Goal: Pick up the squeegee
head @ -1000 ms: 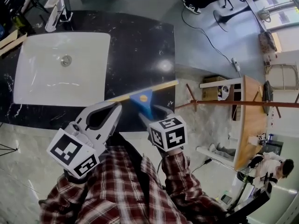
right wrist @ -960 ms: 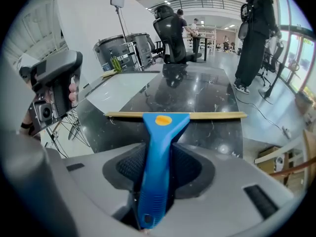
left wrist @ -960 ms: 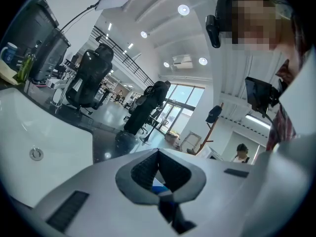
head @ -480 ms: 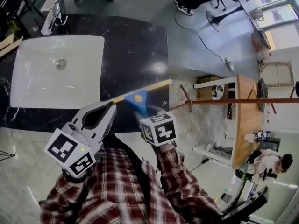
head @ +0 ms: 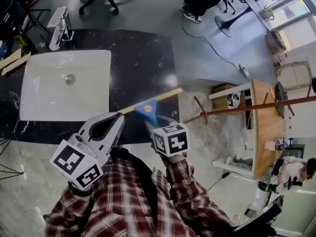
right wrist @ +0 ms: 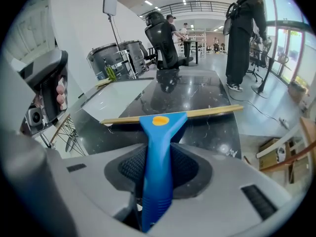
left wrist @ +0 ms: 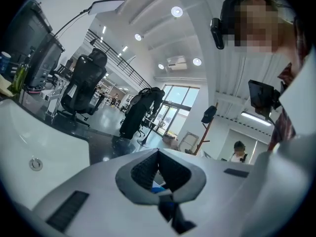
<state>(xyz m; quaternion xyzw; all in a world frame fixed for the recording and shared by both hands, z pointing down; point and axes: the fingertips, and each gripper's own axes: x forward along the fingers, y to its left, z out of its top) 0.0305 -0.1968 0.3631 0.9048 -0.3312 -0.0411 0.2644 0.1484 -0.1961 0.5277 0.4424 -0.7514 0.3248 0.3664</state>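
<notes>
The squeegee (head: 146, 107) has its blue handle between the jaws of the right tool (head: 152, 125), which are closing on it, pads against its sides. Its yellowish blade stretches over the near edge of the black tabletop (head: 143, 58), right of the white sink (head: 64, 85). The left tool (head: 120, 116) hovers just beside it, jaws together, holding nothing.

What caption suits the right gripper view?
Right claw closing on the blue squeegee, black countertop and white sink beyond.

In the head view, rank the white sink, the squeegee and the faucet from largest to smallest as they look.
sink, clearly largest
squeegee, long but thin
faucet, smallest, though it stands farther off, so unsure
</notes>
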